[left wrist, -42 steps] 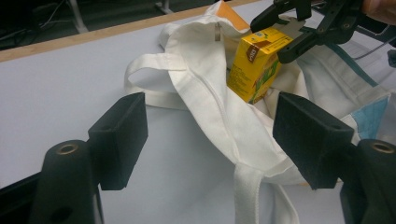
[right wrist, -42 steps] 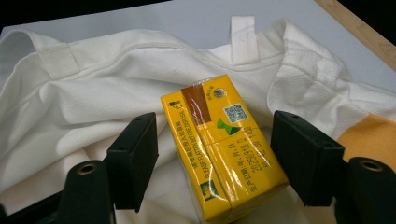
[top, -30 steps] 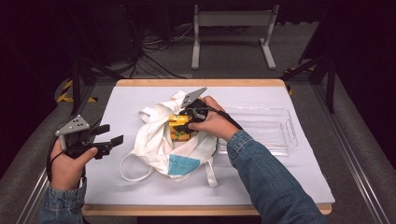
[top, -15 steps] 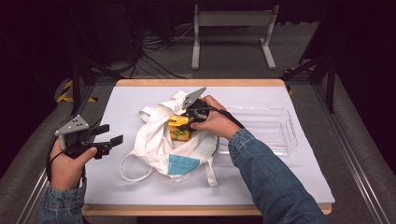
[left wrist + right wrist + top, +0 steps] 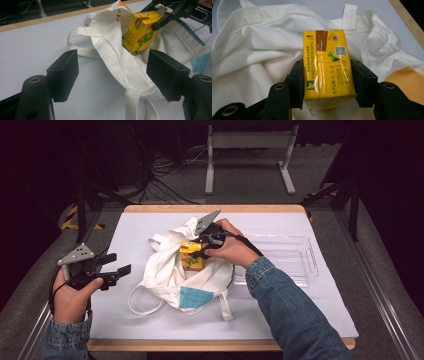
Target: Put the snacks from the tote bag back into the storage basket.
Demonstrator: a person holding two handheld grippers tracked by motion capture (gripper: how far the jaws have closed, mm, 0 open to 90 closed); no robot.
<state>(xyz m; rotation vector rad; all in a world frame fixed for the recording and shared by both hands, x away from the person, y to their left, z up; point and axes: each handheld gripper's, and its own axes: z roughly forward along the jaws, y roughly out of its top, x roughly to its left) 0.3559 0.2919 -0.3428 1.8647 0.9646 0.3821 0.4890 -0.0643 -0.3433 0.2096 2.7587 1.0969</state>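
The right gripper (image 5: 328, 87) is closed on a yellow drink carton (image 5: 327, 67); its two black jaws press on the two long sides of the carton, near the top end where the brown seal strip is. I think the grip is taken on the sides because these are flat and parallel, so the carton cannot easily slip or turn. In the high view the carton (image 5: 191, 255) sits at the mouth of a white cloth bag (image 5: 170, 270), which lies crumpled in the middle of the table (image 5: 125, 230). In the left gripper view the carton (image 5: 140, 32) stands up out of the bag's opening, tilted a little, with its lower part hidden behind the cloth. Whether it is going in or coming out I cannot tell.

The left gripper (image 5: 107, 270) is at the left side of the table, well apart from the bag, with its jaws spread wide and nothing between them. It points toward the bag, probably ready to hold the cloth or the handle (image 5: 80, 42) if the bag should drag along with the carton.

To the right of the bag, just beside it, lies a clear plastic tray (image 5: 305, 265). It looks empty, and it may be the place meant for things from the bag, but this is only my guess.
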